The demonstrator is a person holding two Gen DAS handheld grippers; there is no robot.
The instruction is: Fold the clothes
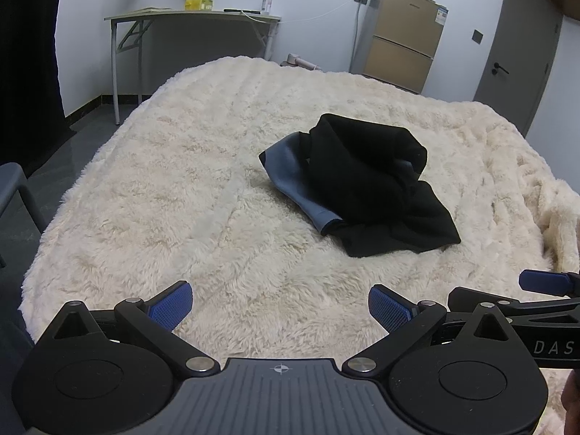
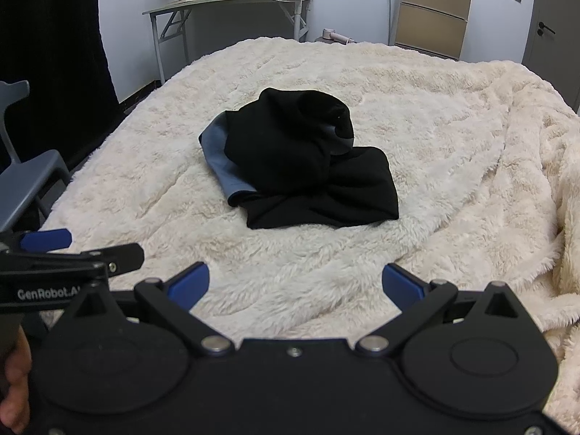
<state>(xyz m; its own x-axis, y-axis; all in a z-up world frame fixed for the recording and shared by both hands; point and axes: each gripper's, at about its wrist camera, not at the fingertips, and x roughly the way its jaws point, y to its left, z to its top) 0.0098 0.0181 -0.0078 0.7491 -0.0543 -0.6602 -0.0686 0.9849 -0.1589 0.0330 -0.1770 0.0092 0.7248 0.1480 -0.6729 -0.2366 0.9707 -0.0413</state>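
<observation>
On fluffy blanket (image 2: pixel 435 108): crumpled blk garment (image 2: pixel 301 159)

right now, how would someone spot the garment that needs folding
A cream fluffy blanket covers the bed that fills the view. Near its middle lies one crumpled garment. It is black with a grey-blue panel showing on its left edge, the only dark thing on the blanket.

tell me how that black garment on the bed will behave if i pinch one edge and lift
The black garment lies crumpled in soft folds, so it will likely drape and unfurl, not lift as one. It looks light. On the fluffy blanket it would probably drag rather than slide.
</observation>
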